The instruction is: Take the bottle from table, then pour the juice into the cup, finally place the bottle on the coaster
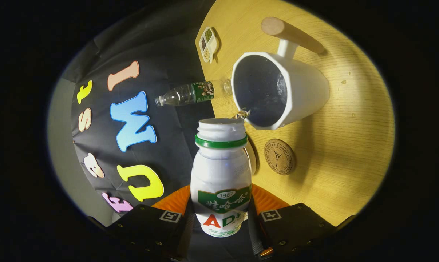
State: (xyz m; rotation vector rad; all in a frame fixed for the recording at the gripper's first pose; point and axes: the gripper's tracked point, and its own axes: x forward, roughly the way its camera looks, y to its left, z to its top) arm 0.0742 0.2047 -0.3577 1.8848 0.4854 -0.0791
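The gripper (221,222) is seen clenched on a small white drink bottle (221,174), with one finger pressed against each side of the labelled lower body. The bottle is uncapped; a green ring sits around its neck below the open mouth. The whole view is rolled, so that the wooden table (336,153) appears tipped on its side and the bottle is evidently tilted over it. The mouth of the bottle is held just at the lower rim of a white faceted cup (277,91), whose dark interior faces the camera. A thin stream or drip of liquid (242,114) is visible between the bottle's mouth and the cup's rim. The cup carries a wooden handle (290,32) on its far side. A round cork coaster (279,157) lies on the table just beside the bottle's shoulder and near the cup, apart from both. Beyond the bottle, a clear plastic water bottle (190,94) with a green label stands at the table's edge next to the cup. Farther off, a small sectioned dish (208,44) holding grains rests near the table's corner.
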